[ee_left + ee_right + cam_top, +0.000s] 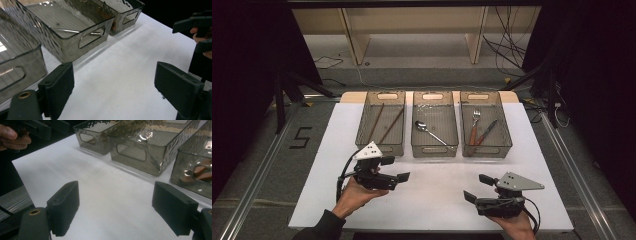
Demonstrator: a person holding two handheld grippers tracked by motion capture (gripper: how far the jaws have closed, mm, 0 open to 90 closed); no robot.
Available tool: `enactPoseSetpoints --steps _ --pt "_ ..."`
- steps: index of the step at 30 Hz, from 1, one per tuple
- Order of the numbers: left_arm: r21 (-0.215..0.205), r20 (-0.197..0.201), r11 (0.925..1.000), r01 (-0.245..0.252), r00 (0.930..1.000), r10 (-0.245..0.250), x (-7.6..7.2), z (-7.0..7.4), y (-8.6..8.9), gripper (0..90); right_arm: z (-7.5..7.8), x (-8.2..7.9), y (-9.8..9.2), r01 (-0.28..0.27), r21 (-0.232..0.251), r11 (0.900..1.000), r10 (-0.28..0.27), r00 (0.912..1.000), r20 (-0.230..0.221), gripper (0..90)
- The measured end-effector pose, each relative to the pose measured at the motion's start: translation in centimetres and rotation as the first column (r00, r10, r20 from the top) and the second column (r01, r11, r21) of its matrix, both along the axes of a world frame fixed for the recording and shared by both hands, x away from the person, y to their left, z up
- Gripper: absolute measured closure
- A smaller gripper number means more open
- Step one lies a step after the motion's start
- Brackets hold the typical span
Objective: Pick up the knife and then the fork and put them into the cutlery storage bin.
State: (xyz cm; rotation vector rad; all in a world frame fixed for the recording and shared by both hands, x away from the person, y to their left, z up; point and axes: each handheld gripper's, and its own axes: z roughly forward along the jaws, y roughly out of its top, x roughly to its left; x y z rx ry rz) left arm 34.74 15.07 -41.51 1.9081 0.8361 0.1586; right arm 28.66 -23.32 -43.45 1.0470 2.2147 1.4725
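Both jaws spread wide, empty: left gripper [398,169], right gripper [477,188]. Spoon [430,132] in middle bin [434,149], at 1 o'clock from left gripper, nearer it; long axis from 10 to 4 o'clock.

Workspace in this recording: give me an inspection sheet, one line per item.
Surface: white table, bare in front of the bins.
Job's things: left bin holds two chopsticks; middle bin a spoon; right bin a fork and a knife.
Clutter: nothing seen.
Grippers: left gripper and right gripper open, holding nothing, over the table.
Cables: one trails from each gripper; more on the floor behind.
Surroundings: wooden frame behind, dark at the sides.
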Motion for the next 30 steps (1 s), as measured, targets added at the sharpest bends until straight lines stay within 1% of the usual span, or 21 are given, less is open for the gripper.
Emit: enactPoseSetpoints --steps 5,7,9,11,15,19,24,30 --pt "-0.033 0.008 0.9991 -0.028 0.9996 0.028 -1.0 -0.5 1.2 15.8 0.0 0.0 0.2 -0.002 -0.003 1.000 0.002 1.0000 0.001 22.6" --pt "-0.040 0.011 0.9986 -0.036 0.9993 0.036 -1.4 -0.8 1.7 15.8 -0.1 0.0 0.2 -0.004 -0.006 1.000 0.004 1.0000 -0.001 22.6" --pt "-0.037 0.017 0.9984 -0.044 0.9989 0.045 -1.7 -1.1 2.2 15.8 -0.1 0.0 0.2 -0.004 -0.008 1.000 0.004 1.0000 0.001 22.6" --pt "-0.037 0.013 0.9981 -0.051 0.9986 0.051 -2.0 -1.4 2.5 15.8 -0.2 0.0 0.2 -0.002 -0.009 1.000 0.002 1.0000 0.001 22.6" --pt "-0.036 0.017 0.9976 -0.059 0.9981 0.059 -2.3 -1.8 2.5 15.8 -0.2 0.0 0.1 0.002 -0.009 1.000 -0.002 1.0000 0.000 22.6" --pt "-0.019 0.025 0.9985 -0.052 0.9983 0.052 -2.6 -2.0 2.2 15.8 -0.2 -0.1 0.1 0.001 -0.008 1.000 -0.001 1.0000 0.004 22.6" --pt "-0.012 0.018 0.9988 -0.048 0.9987 0.048 -2.7 -2.3 2.1 15.7 -0.2 -0.1 0.1 0.001 -0.010 1.000 -0.001 1.0000 0.004 22.6" --pt "-0.022 0.014 0.9983 -0.053 0.9985 0.053 -2.7 -2.3 2.3 15.7 -0.2 -0.1 0.1 0.001 -0.011 1.000 -0.001 1.0000 0.006 22.6"
